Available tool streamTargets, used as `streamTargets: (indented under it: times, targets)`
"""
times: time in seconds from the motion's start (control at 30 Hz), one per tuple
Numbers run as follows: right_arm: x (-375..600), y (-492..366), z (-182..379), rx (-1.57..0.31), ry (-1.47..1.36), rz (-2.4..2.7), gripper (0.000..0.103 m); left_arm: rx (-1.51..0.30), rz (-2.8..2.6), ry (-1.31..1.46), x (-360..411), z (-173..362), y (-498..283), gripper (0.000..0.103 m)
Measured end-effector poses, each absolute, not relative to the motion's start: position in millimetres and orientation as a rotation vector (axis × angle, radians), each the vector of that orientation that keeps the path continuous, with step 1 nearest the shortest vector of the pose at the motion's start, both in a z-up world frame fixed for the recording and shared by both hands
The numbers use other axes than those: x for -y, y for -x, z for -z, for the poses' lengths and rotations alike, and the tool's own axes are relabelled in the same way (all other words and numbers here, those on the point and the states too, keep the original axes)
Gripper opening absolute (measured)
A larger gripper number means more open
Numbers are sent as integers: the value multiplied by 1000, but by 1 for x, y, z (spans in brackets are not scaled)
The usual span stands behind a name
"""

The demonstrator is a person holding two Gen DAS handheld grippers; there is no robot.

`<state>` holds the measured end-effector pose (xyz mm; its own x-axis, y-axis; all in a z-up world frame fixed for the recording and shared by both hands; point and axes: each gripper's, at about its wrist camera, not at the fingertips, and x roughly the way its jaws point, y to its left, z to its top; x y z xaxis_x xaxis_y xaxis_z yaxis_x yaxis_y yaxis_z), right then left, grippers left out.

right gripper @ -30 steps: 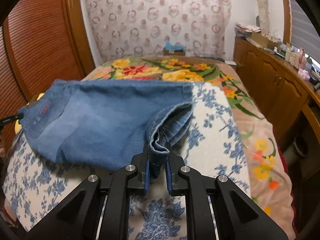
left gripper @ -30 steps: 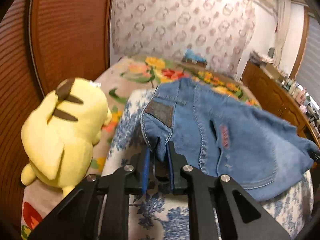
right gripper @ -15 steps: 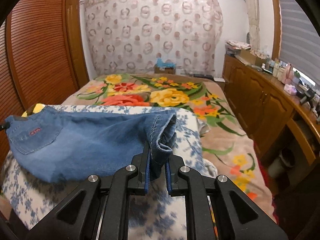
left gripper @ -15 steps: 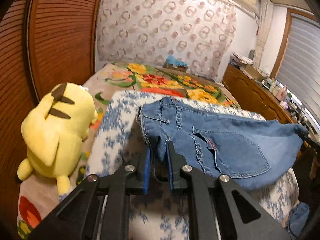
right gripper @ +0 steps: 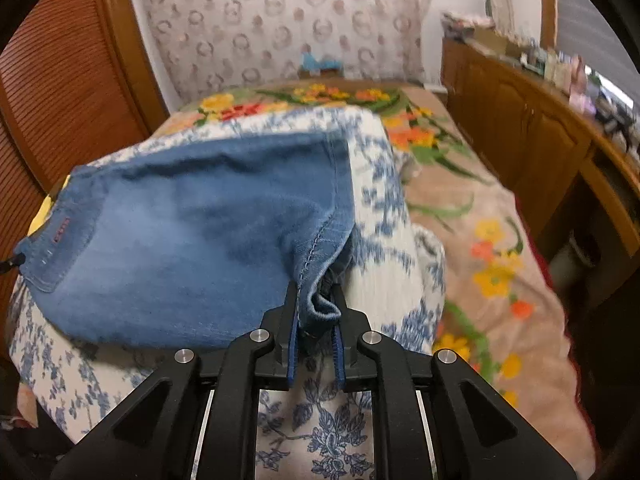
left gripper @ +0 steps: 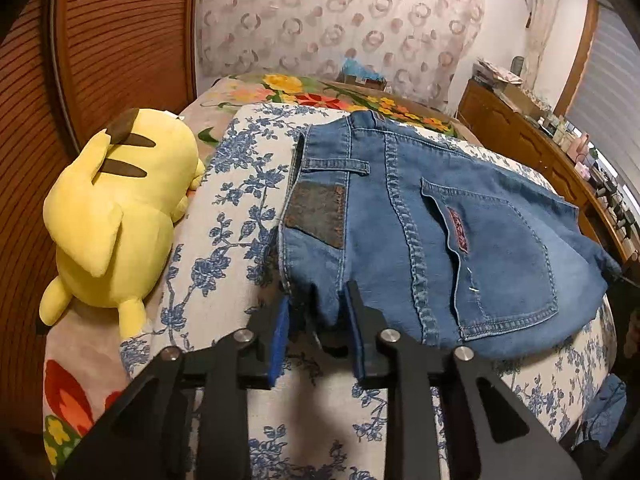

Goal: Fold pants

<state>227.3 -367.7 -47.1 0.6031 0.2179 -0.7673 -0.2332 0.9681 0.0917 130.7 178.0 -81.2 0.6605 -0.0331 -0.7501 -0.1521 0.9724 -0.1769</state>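
Both claws have lowered the jeans (left gripper: 420,220) onto the floral quilt (left gripper: 240,184). Left claw (left gripper: 320,320) has just been opening, denim loose between its jaws; right claw (right gripper: 316,312) pinches the hem. Release gently, withdraw toward 6 o'clock, avoiding the plush (left gripper: 116,216) at 9 o'clock.
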Motion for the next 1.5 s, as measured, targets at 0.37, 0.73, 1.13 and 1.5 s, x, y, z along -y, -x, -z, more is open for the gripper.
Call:
streamTargets:
  times: [0.37, 0.73, 1.13, 1.5]
  targets:
    - [370, -226, 49, -905, 1, -249, 16, -797, -93, 172, -183, 57, -123, 55]
    - [369, -218, 37, -895, -18, -230, 21, -832, -8, 133, -138, 62, -148, 58]
    - [380, -206, 39, -910, -59, -217, 24, -867, 149, 67, -69, 66, -172, 58]
    - [367, -203, 26, -823, -31, -232, 5, -878, 157, 56, -53, 70, -172, 58]
